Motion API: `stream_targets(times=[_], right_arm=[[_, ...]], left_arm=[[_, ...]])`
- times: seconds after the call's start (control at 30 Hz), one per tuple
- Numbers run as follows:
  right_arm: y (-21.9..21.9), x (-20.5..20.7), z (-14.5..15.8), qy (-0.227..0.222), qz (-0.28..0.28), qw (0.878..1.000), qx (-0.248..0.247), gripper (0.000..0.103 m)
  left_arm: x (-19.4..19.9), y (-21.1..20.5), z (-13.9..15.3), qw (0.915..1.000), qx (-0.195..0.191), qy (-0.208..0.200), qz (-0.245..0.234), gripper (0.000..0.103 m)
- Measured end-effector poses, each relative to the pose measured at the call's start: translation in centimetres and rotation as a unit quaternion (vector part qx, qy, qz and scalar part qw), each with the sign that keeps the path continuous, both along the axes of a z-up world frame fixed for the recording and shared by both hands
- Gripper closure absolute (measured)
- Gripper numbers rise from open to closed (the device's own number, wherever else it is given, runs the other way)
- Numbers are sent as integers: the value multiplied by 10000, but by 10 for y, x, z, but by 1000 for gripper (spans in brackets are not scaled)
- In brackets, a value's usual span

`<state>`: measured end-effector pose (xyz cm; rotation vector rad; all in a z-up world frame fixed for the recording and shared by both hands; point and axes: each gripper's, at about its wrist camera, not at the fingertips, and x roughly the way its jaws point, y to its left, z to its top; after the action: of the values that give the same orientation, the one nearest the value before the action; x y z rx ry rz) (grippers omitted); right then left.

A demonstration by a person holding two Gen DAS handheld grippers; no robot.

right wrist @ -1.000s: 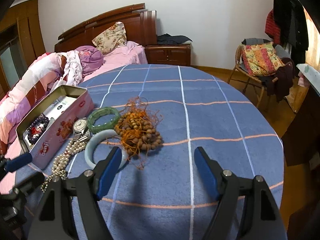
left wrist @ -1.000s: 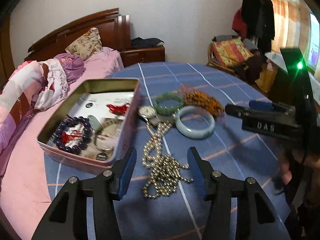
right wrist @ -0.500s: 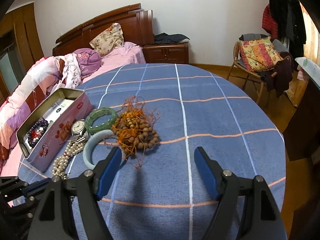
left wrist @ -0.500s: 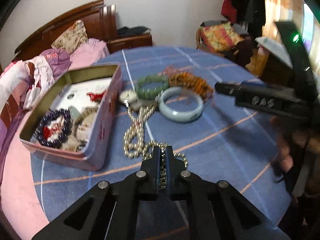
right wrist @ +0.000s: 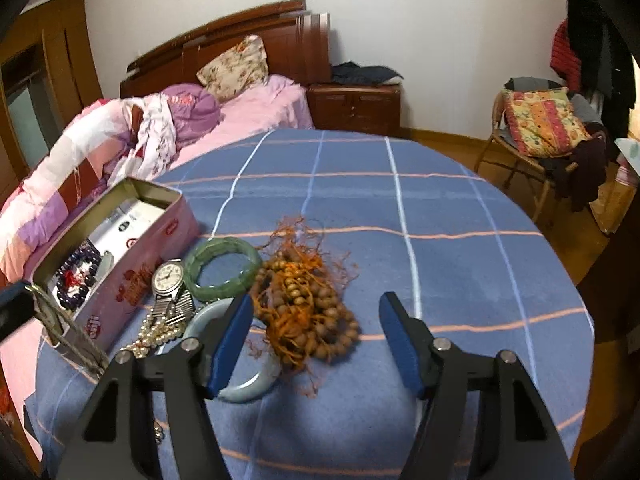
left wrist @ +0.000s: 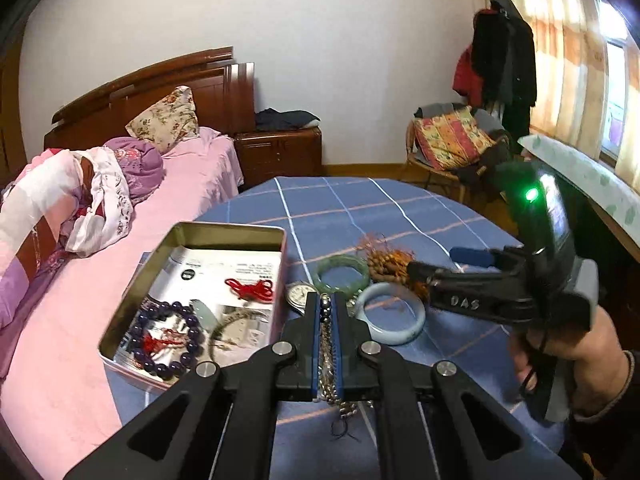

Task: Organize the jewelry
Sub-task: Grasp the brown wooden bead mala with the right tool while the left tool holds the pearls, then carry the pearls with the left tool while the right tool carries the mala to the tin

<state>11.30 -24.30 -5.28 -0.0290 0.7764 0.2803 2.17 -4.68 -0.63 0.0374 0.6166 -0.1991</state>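
My left gripper (left wrist: 326, 306) is shut on a pearl necklace (left wrist: 327, 360) and holds it lifted above the table, beside the open pink tin (left wrist: 276, 236). In the right wrist view the necklace (right wrist: 68, 332) hangs next to the tin (right wrist: 132, 276). The tin holds a purple bead bracelet (left wrist: 164, 340) and a red knot (left wrist: 252, 290). On the blue cloth lie a watch (right wrist: 168, 280), a green bangle (right wrist: 222, 268), a pale blue bangle (right wrist: 256, 384) and brown beads with orange cord (right wrist: 308, 300). My right gripper (right wrist: 316, 340) is open above the beads.
The round table (right wrist: 440, 200) has a blue checked cloth. A bed with pink sheets (left wrist: 80, 280) touches its left side. A chair with a colourful cushion (right wrist: 540, 120) stands at the far right. More pearls (right wrist: 156, 336) rest by the tin.
My left gripper closed on the pearl necklace and has lifted it off the table toward the tin. My right gripper has moved slightly nearer the brown beads and stays open.
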Motion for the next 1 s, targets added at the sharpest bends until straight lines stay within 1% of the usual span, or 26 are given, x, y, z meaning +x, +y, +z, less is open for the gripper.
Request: stream_targets(times=[0.17,0.2,0.23,0.3,0.37,0.4,0.47,0.67,0.8,1.0], right_arm=[[3,7,-14,261,31,9996,-79,34],[2,7,-16,319,24,9995,-68,36],[1,8,-17,389,47,9992,14,44],[-2,7,-18,434,75,9989,130,48],[-4,6,-18,481,142,9985,199,62],[-5,5,-17,492,193,9982,273,73],[-6,3,-15,474,204,9983,262,78],[-10,-1,-8,306,164,9984,436,81],[-14,-5,4,71,139,9985,529,85],[-14,-8,15,-241,64,9983,532,86]], left_arm=[[0,4,10,9999,-95,-143,-11,99],[0,3,12,9998,-112,-181,-43,99],[0,1,14,9997,-106,-212,-60,99],[2,-3,19,9995,-105,-278,-126,99],[3,-4,21,9993,-103,-319,-143,99],[4,-5,23,9992,-119,-344,-149,99],[4,-5,27,9990,-126,-408,-142,99],[8,-6,38,9984,-102,-542,-148,99],[9,-8,41,9980,-88,-602,-163,99],[15,-3,46,9973,-97,-717,-96,99]])
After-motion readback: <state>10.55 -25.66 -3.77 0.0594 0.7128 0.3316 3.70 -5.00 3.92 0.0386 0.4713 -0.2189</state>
